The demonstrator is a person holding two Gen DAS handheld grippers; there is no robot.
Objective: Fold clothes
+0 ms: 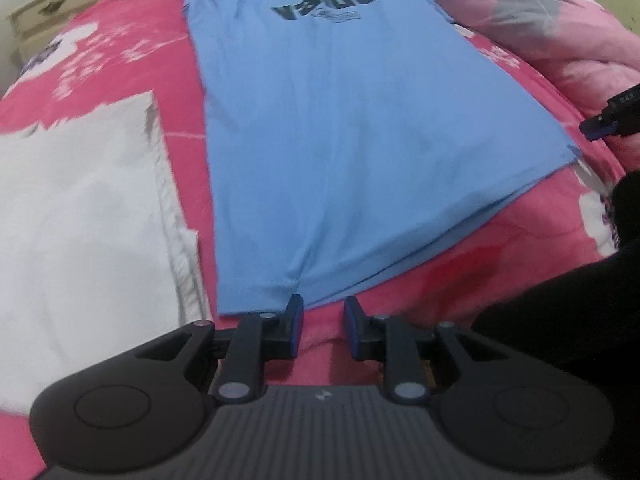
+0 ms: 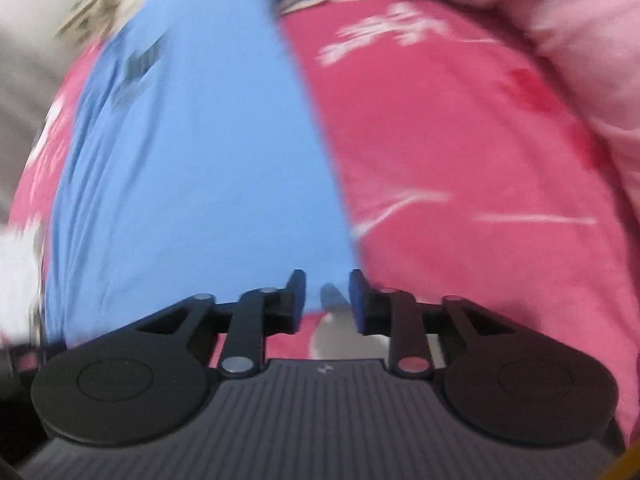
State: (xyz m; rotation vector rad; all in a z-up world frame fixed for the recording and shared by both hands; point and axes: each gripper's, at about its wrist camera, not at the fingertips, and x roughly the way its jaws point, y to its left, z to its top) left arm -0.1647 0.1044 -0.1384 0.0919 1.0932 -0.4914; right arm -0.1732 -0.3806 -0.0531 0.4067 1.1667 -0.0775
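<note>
A light blue T-shirt [image 1: 344, 128] with a dark "value" print lies flat on the pink bedspread [image 1: 132, 52], its sides turned in so it forms a long strip. My left gripper [image 1: 323, 320] hovers at the shirt's near hem. Its jaws stand a little apart, with only bedspread showing between them. In the blurred right wrist view, my right gripper [image 2: 326, 296] is over the near right edge of the shirt [image 2: 192, 160], jaws slightly apart and holding nothing. Its tip also shows at the right edge as the right gripper [image 1: 612, 118].
A folded white cloth [image 1: 80, 220] lies left of the shirt. A pale pink quilt [image 1: 560, 40] is bunched along the right side, seen also as the quilt [image 2: 580, 40]. A cream dresser [image 1: 52, 4] stands at the far left. A dark sleeve [image 1: 580, 300] fills the lower right.
</note>
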